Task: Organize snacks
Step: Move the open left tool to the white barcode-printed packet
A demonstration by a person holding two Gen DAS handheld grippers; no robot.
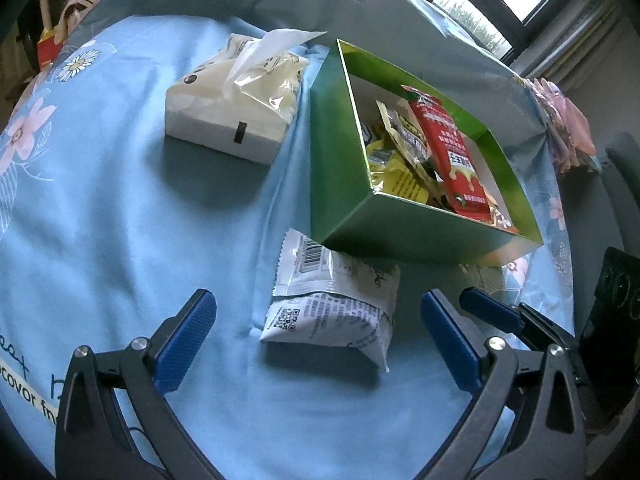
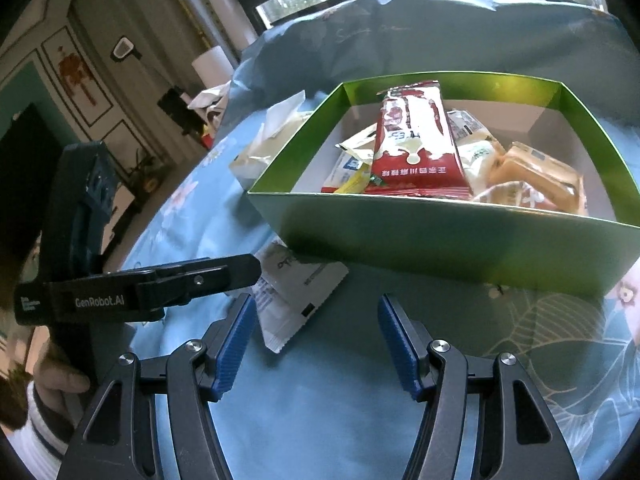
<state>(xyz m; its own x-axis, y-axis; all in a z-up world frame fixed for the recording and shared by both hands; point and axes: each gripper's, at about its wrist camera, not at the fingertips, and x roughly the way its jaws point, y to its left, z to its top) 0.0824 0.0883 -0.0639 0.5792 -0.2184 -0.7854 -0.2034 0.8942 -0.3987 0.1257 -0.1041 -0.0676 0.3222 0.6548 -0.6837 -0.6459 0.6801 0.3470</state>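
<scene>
Blue bedsheet [image 1: 120,220] | white snack packet [image 1: 336,304] just ahead between left gripper [image 1: 318,322] fingers, spread apart, empty | right gripper [image 2: 316,338] likewise

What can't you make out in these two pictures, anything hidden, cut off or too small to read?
- White snack packets: left wrist view, the far one's upper edge is tucked under the green box; print too small.
- Box contents: both views, the red packet and near wall cover what lies lower.
- Tissue pack: right wrist view, mostly behind the box.
- Left gripper: right wrist view, only one side shows.
</scene>
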